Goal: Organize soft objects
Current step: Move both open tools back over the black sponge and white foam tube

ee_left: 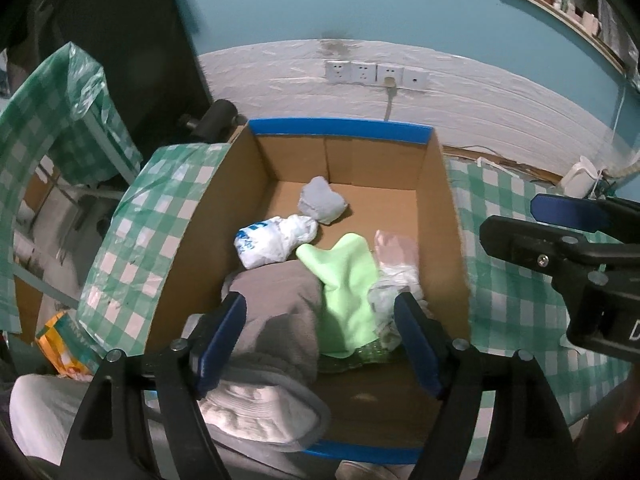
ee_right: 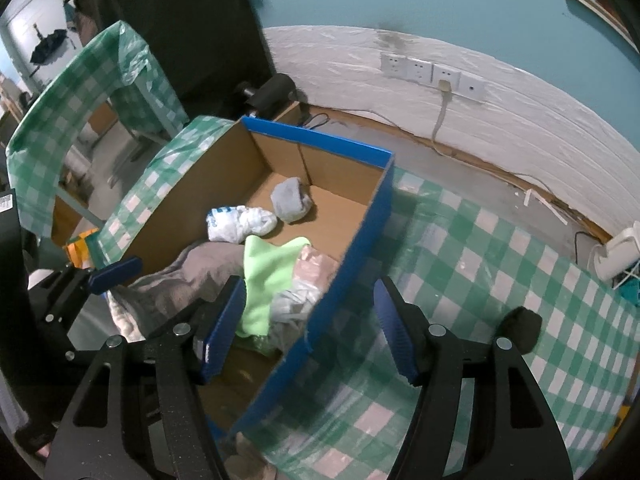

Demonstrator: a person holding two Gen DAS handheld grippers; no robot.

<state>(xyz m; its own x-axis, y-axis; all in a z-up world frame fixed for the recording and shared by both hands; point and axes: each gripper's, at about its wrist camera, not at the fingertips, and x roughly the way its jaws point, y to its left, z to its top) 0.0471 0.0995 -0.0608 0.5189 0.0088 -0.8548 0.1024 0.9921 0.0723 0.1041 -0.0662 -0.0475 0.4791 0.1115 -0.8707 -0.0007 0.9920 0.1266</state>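
Observation:
A cardboard box (ee_left: 440, 208) with blue rims holds a grey sock ball (ee_left: 322, 200), a white plastic bag (ee_left: 276, 240), a light green cloth (ee_left: 348, 280), a clear plastic bag (ee_left: 394, 268) and a grey-and-white garment (ee_left: 276, 320) that hangs over the near rim. My left gripper (ee_left: 320, 336) is open above the garment and green cloth, touching nothing I can see. My right gripper (ee_right: 310, 328) is open and empty, straddling the box's right wall (ee_right: 360, 240); its fingers also show in the left wrist view (ee_left: 560, 220). The box contents show in the right wrist view too, with the green cloth (ee_right: 268, 272).
The box sits on a green-checked tablecloth (ee_right: 480, 280). A white wall panel with sockets (ee_left: 376, 74) and a cable runs behind. A second checked table (ee_left: 48, 120) and a black object (ee_left: 216, 116) stand at left. A white device (ee_right: 618, 252) is at far right.

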